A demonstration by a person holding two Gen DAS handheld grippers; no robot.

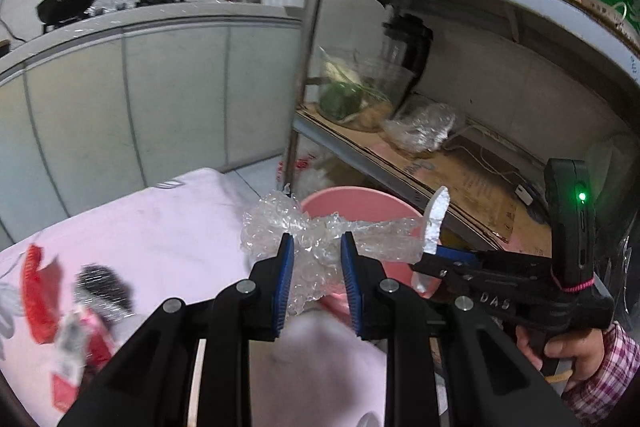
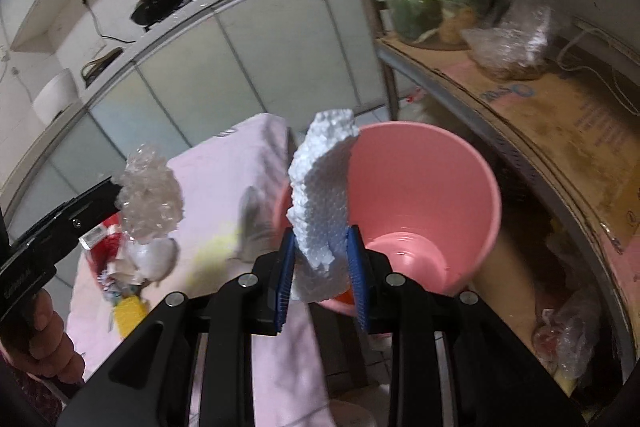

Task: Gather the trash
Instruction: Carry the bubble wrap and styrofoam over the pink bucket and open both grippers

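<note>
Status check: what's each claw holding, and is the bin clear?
Left claw shut on bubble wrap. Right claw shut on foam piece. Both near pink bin. Nothing blocking the opening.

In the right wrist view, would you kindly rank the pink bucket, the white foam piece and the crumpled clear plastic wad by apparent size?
1. pink bucket, clearly the largest.
2. white foam piece, held in the right gripper.
3. crumpled clear plastic wad, held in the left gripper.
The foam sits nearest the camera, so its lead over the wad is unsure.

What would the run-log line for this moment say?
left gripper: shut on bubble wrap | right gripper: shut on foam piece | pink bin: beside table, open
</note>
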